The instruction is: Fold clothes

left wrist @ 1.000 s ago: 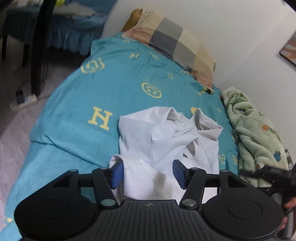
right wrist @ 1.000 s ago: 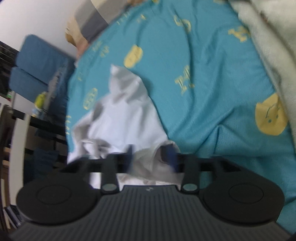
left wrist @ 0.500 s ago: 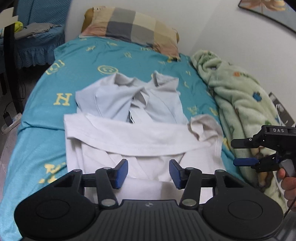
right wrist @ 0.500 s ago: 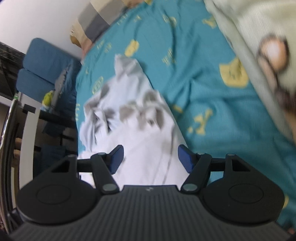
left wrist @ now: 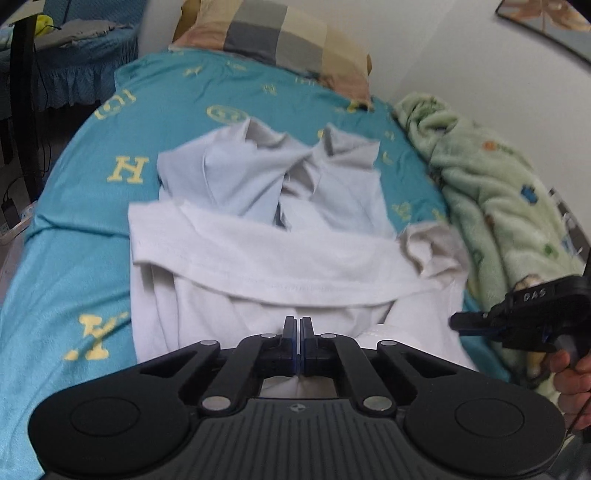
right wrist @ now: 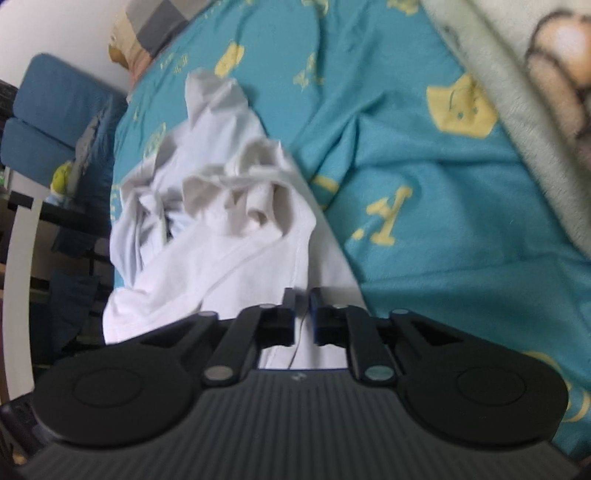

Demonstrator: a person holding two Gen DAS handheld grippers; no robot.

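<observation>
A white T-shirt lies spread across the teal bed sheet, its top part folded over in a band. Beyond it lies a crumpled pale blue shirt. My left gripper is shut on the T-shirt's near edge, with white cloth showing under the jaws. My right gripper, held by a hand, meets the T-shirt's right edge. In the right wrist view that gripper is pinched on the white T-shirt, cloth between its pads; the pale blue shirt lies further off.
A checked pillow lies at the bed's head. A green fleece blanket is heaped along the wall side, close to the right gripper. A blue-covered chair and a dark post stand off the bed's left.
Both grippers went from open to shut, each closing over the white T-shirt's near edge. The T-shirt now lies spread wide in front of the pale blue shirt.
</observation>
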